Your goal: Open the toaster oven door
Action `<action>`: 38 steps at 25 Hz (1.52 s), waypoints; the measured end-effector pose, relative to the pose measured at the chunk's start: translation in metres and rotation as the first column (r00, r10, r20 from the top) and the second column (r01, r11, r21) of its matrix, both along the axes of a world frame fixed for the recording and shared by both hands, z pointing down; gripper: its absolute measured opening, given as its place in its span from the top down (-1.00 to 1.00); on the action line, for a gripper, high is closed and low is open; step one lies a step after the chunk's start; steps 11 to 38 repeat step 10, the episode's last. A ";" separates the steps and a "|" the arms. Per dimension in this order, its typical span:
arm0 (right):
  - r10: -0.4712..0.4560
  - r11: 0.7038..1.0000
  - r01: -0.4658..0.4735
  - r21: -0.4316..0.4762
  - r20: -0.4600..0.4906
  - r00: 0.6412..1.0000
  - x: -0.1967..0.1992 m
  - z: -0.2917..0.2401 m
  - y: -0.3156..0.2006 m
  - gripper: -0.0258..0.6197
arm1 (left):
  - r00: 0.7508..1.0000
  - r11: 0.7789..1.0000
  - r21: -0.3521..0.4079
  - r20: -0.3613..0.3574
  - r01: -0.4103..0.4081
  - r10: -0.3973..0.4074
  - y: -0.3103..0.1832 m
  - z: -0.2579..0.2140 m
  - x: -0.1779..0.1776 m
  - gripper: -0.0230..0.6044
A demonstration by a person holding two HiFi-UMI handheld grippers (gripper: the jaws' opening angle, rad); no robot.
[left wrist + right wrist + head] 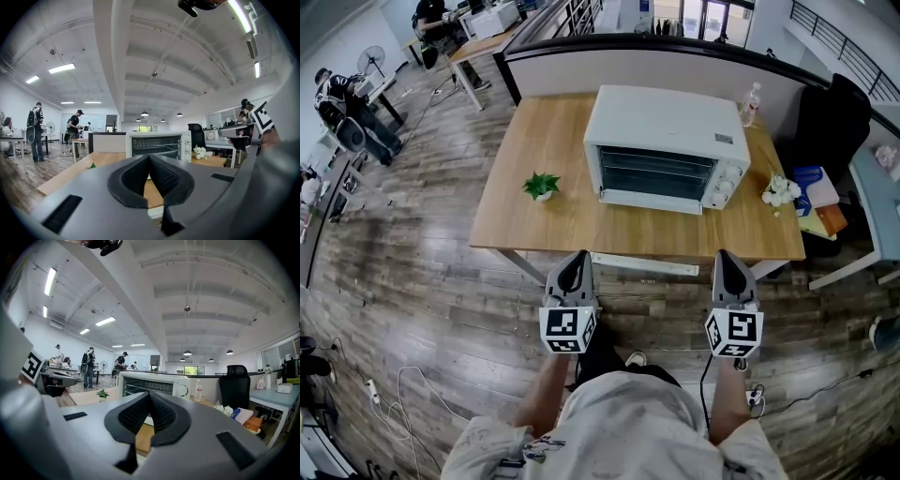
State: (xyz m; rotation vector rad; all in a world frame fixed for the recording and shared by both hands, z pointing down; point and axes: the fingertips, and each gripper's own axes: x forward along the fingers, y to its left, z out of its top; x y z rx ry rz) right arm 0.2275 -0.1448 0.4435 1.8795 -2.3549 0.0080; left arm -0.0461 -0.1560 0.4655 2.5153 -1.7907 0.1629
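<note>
A white toaster oven [664, 148] stands on the wooden table [544, 230], its glass door shut and its knobs on the right side. It also shows ahead in the left gripper view as the toaster oven [157, 144] and in the right gripper view as the toaster oven [152, 383]. My left gripper [575, 263] and right gripper [727, 262] hang side by side just short of the table's near edge, well back from the oven. Both have their jaws shut with nothing between them, as seen at the left gripper [149, 157] and the right gripper [150, 396].
A small potted plant [542, 186] sits left of the oven. White flowers [780, 192], books [818, 202] and a water bottle [751, 102] are at the table's right side. A black chair [832, 122] stands beyond. People work at desks far left.
</note>
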 end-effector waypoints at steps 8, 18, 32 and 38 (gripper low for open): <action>-0.001 1.000 0.001 -0.007 -0.004 1.000 -0.001 0.004 0.000 0.85 | 1.000 1.000 -0.001 0.002 -0.001 0.001 0.000 0.001 0.000 0.88; -0.001 1.000 0.001 -0.009 -0.006 1.000 -0.001 0.004 0.000 0.85 | 1.000 1.000 -0.001 0.002 0.000 0.000 0.000 0.001 0.000 0.88; -0.001 1.000 0.001 -0.009 -0.006 1.000 -0.001 0.004 0.000 0.85 | 1.000 1.000 -0.001 0.002 0.000 0.000 0.000 0.001 0.000 0.88; -0.001 1.000 0.001 -0.009 -0.006 1.000 -0.001 0.004 0.000 0.85 | 1.000 1.000 -0.001 0.002 0.000 0.000 0.000 0.001 0.000 0.88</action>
